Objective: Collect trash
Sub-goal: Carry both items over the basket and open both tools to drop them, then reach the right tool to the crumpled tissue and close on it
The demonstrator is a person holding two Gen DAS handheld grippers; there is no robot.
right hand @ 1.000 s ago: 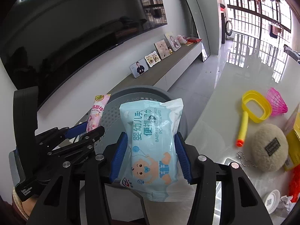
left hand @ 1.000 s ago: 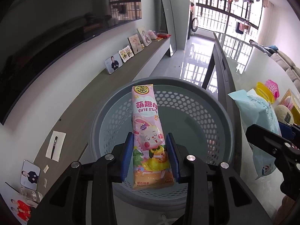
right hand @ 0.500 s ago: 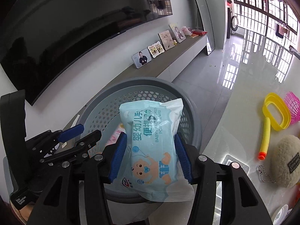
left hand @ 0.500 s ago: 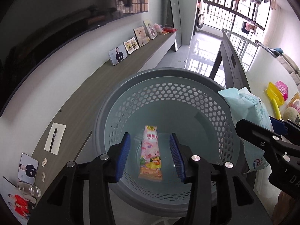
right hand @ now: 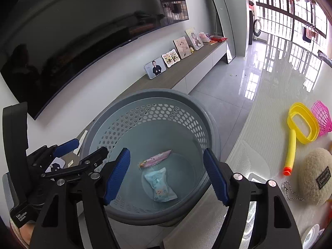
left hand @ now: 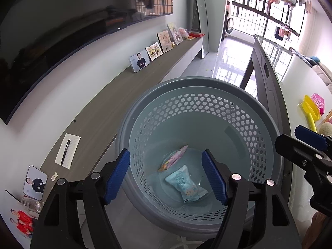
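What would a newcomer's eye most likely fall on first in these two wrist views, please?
Probably the big grey perforated basket filling the middle of both views, with a pale blue wipes pack and a pink snack wrapper lying on its bottom. Next, the left gripper and right gripper, both open and empty above it. On the white table to the right lie a yellow toy scoop and a beige plush pouch.

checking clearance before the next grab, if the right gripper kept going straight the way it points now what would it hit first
Probably the light blue wet-wipe pack lying on the floor of the round grey perforated plastic basket. The right gripper, jaws open and empty, points into it; depth is unclear.
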